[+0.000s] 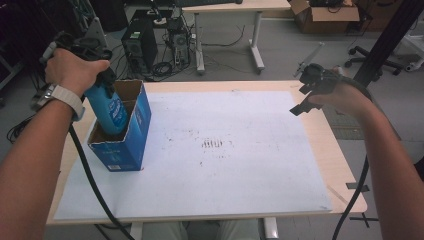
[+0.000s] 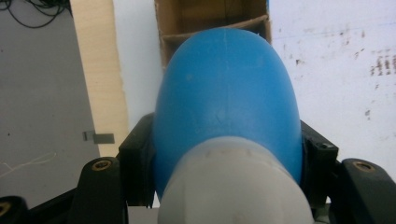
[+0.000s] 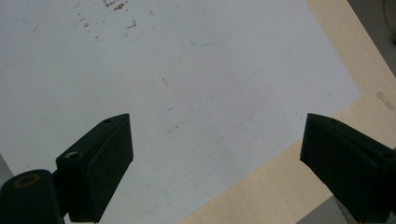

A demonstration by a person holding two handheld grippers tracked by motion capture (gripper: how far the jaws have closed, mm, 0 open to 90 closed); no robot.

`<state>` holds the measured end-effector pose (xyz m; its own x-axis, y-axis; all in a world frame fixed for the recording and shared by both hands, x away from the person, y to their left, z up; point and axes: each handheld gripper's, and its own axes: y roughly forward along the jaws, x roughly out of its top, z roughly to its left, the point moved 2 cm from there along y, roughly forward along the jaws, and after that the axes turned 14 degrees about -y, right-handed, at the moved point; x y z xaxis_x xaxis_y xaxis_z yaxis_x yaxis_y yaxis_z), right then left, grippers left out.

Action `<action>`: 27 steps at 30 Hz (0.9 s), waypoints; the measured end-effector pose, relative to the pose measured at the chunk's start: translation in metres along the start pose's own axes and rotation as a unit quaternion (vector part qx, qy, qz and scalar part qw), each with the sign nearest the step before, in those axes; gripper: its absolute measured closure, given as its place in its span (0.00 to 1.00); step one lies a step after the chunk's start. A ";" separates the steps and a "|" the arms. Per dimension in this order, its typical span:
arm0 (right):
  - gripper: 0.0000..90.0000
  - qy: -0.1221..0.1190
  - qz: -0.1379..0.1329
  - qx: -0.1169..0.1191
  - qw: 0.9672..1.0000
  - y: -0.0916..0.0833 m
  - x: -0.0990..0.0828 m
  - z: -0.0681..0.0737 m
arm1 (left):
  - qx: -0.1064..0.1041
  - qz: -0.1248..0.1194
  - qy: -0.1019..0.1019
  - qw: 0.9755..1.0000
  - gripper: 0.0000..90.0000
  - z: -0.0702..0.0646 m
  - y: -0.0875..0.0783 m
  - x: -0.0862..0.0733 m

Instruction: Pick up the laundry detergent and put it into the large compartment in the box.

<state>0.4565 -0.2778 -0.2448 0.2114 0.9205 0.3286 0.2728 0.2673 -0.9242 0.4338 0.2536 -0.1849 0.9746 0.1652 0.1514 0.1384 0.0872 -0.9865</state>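
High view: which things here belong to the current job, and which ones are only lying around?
In use:
- blue bottle, gripped by the left tool
- open blue carton it goes into

Lying about:
- computer tower
- cardboard box
- second table

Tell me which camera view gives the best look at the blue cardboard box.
The high view: it shows the whole blue cardboard box standing near the table's left edge, top open, with the blue bottle going in. The left gripper view shows just its brown inner walls beyond the bottle. The right gripper view looks at the white sheet instead.

Blue bottle (image 1: 111, 111) tilted, partly inside blue carton (image 1: 131, 134)
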 end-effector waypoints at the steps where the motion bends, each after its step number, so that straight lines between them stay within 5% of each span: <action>1: 0.10 0.000 0.000 0.000 1.000 0.000 0.000 0.000 | 0.000 0.000 0.000 1.000 0.42 0.000 0.000 0.000; 15: 0.10 0.000 0.001 0.002 1.000 0.002 0.000 0.000 | 0.003 0.002 0.001 1.000 0.42 0.000 0.073 -0.011; 27: 0.10 0.004 -0.001 0.003 1.000 0.005 -0.002 0.001 | 0.011 0.002 0.007 1.000 0.42 -0.002 0.102 -0.016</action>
<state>0.4566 -0.2784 -0.2501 0.2187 0.9177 0.3315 0.2678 0.2702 -0.9248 0.4323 0.2579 -0.2879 0.9773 0.1521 0.1472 0.1315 0.1082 -0.9854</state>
